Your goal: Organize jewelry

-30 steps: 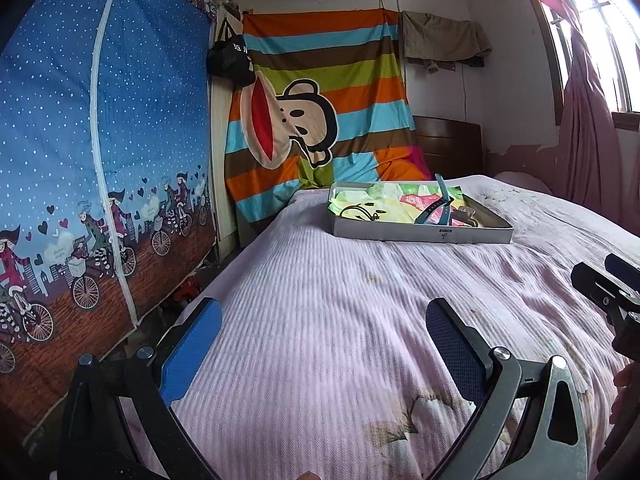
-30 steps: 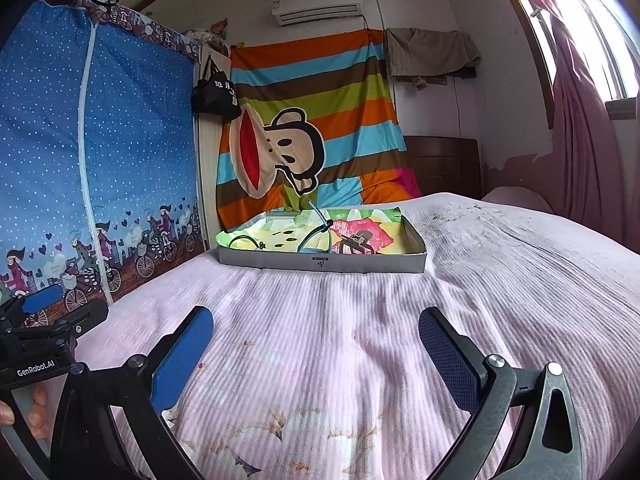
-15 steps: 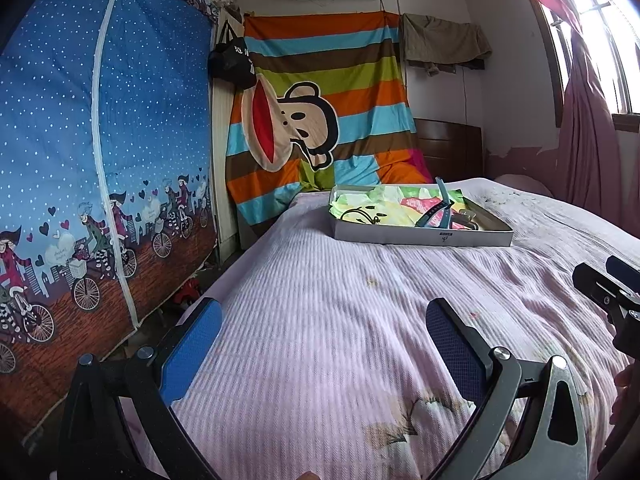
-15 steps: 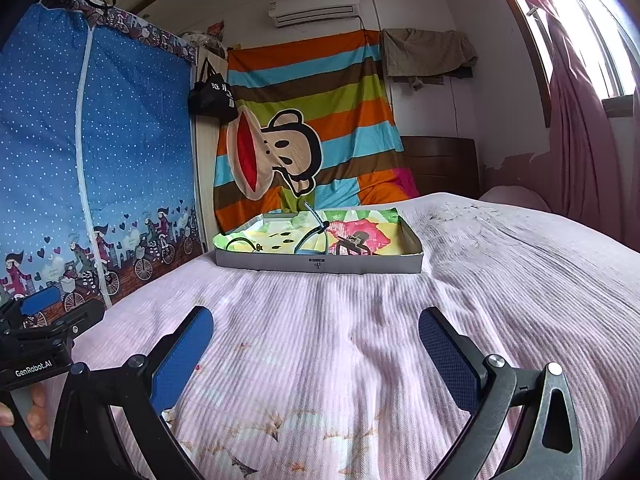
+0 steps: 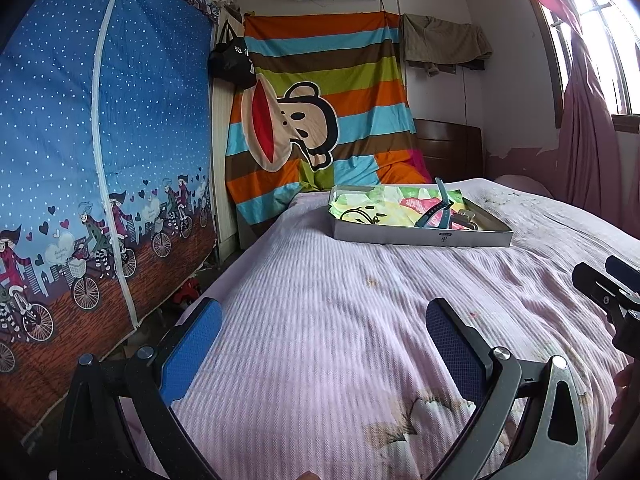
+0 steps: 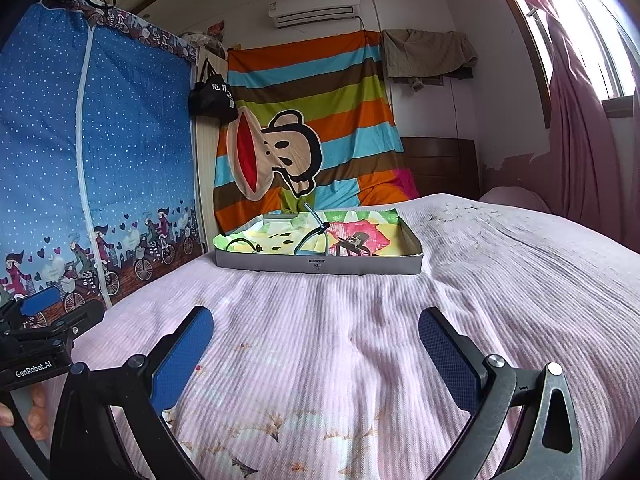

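Lying on a pink ribbed bedspread, a shallow grey cardboard box lined with bright patterned paper is seen well ahead of both tools. A teal band and dark looped pieces are held inside it. The left gripper and right gripper are spread wide, empty, above the bedspread.

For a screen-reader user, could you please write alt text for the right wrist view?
An open right claw hovers over a pink bedspread, facing a shallow grey box lined with colourful cloth and holding bracelet-like pieces. A striped monkey-print sheet hangs behind.
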The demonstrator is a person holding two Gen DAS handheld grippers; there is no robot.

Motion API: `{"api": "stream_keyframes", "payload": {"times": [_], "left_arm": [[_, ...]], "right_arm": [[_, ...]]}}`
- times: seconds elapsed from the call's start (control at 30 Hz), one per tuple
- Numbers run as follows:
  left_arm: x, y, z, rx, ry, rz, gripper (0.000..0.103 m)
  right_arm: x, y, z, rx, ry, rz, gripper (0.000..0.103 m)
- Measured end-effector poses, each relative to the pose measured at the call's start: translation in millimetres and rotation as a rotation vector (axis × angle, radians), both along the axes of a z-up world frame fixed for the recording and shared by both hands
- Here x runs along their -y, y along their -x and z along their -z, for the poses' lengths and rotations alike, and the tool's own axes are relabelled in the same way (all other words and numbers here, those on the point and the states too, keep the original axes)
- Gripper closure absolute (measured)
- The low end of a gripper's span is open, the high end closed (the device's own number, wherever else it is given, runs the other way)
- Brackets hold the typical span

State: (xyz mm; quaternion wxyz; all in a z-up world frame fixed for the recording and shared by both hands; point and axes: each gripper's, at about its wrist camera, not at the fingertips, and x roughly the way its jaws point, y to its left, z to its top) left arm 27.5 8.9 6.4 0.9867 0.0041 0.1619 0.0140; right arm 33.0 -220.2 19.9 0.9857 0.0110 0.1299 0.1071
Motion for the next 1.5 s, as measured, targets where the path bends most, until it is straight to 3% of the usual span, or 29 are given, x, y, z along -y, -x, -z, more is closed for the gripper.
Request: {"api": "stream_keyframes", "payload": {"times": [1.5], "left_arm": [[4.4,2.8,-0.2,0.010,-0.009,0.005,0.003]], "right_arm": [[0.0,-0.1,0.7,0.001,0.000,0.000,0.000]]}}
